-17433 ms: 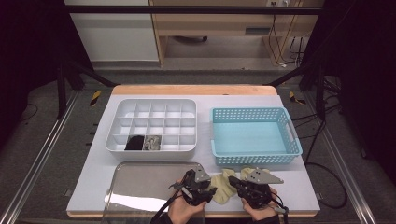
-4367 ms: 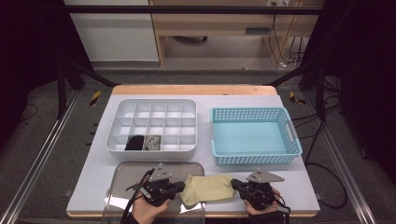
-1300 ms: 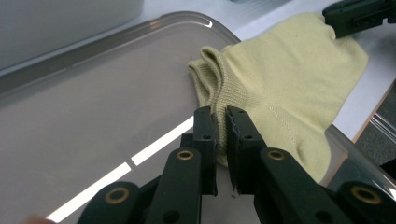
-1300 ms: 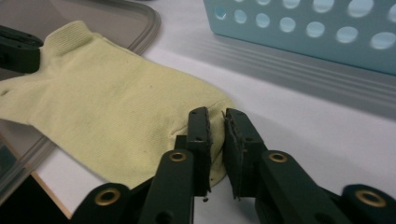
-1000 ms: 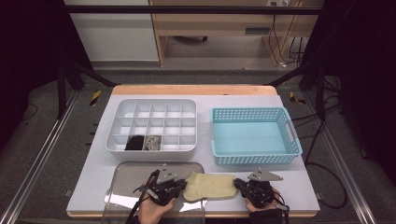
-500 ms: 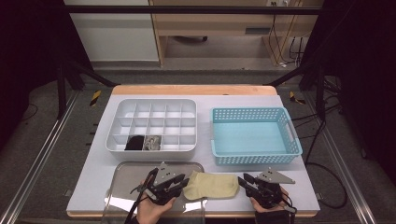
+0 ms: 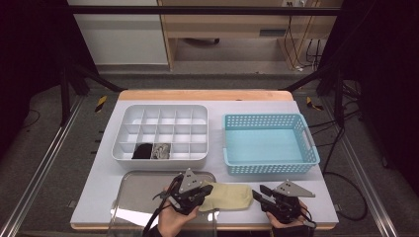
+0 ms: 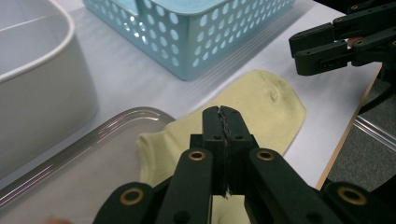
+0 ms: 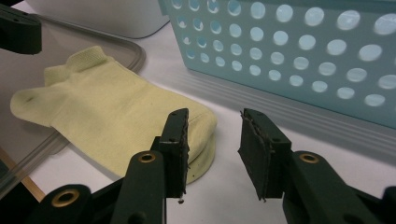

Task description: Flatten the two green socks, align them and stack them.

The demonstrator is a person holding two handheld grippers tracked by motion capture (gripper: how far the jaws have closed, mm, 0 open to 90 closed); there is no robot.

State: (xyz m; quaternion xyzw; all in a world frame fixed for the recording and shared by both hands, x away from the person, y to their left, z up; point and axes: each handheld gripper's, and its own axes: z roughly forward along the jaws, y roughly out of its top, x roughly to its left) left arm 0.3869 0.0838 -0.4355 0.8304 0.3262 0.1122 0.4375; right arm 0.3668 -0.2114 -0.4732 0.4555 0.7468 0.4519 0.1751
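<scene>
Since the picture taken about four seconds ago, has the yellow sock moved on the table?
Yes. The yellow sock has slid rightward: its toe now reaches under the blue basket's left end, where earlier it stopped short.

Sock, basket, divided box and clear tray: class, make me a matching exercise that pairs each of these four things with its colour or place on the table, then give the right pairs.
Column one:
1. sock
2. basket
3. divided box
4. clear tray

Column two:
A. white, with two dark items in its front row
B. pale yellow, lying flat between the two grippers
C. see-through, at the front left edge of the table
D. light blue with holes in its walls, nothing in it

Right pairs: 1-B, 2-D, 3-A, 4-C.
</scene>
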